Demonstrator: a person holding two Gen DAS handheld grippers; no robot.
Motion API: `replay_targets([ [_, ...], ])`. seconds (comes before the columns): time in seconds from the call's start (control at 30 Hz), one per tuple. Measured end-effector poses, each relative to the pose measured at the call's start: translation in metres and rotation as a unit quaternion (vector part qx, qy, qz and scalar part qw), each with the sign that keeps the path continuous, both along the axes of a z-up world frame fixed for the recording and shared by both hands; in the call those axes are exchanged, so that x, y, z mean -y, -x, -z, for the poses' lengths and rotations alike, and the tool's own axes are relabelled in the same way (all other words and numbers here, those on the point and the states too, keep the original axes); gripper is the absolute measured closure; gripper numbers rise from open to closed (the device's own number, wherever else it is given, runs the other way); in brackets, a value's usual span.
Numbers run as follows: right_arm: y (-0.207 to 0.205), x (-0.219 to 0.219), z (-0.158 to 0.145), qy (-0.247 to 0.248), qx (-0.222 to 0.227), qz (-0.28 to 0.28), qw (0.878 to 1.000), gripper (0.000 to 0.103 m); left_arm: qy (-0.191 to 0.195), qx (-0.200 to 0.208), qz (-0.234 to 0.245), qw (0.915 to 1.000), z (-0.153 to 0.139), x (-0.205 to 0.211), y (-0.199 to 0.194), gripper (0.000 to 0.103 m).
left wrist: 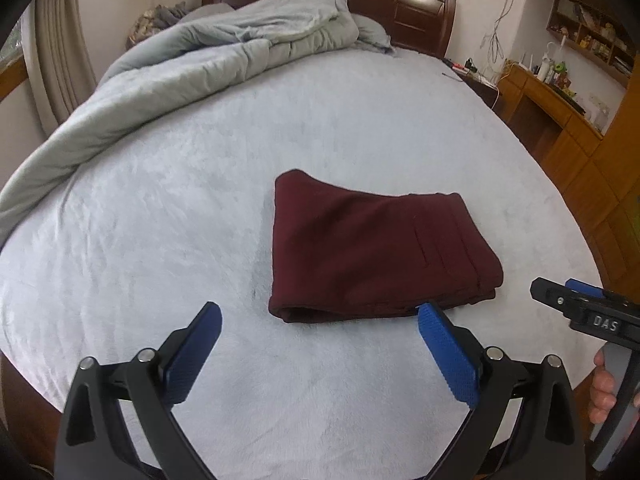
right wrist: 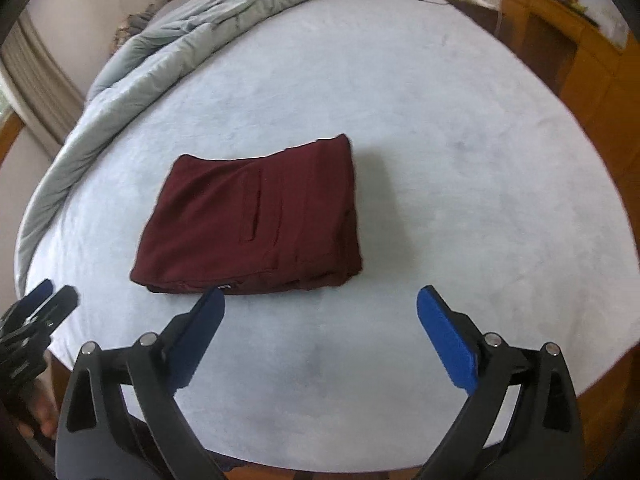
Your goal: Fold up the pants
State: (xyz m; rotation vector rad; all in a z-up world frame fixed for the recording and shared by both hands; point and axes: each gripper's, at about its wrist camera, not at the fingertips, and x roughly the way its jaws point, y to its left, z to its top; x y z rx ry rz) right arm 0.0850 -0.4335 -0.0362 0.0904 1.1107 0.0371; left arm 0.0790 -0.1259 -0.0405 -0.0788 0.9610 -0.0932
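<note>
The dark red pants (left wrist: 372, 252) lie folded into a compact rectangle on the pale blue bed sheet (left wrist: 180, 208); they also show in the right wrist view (right wrist: 252, 220), with a pocket slit on top. My left gripper (left wrist: 320, 316) is open and empty, just in front of the fold's near edge. My right gripper (right wrist: 320, 300) is open and empty, near the pants' front right. The right gripper shows at the right edge of the left wrist view (left wrist: 580, 308), and the left gripper at the left edge of the right wrist view (right wrist: 44, 304).
A rumpled grey duvet (left wrist: 192, 64) lies along the bed's left and far side, against a dark wooden headboard (left wrist: 404, 8). A wooden desk and shelves (left wrist: 560, 92) with clutter stand to the right. A curtain (left wrist: 60, 60) hangs at the left.
</note>
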Motion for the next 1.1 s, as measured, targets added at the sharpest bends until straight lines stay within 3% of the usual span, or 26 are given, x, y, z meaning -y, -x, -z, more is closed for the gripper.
replay_targets([
  [0.6, 0.021, -0.017, -0.017, 0.025, 0.007, 0.003, 1.000, 0.006, -0.033, 0.026, 0.007, 0.9991, -0.027, 0.018, 0.029, 0.004],
  [1.1, 0.023, -0.023, -0.016, 0.037, 0.006, 0.007, 0.999, 0.006, -0.038, 0.005, -0.004, 0.9993, -0.015, 0.023, 0.029, 0.004],
])
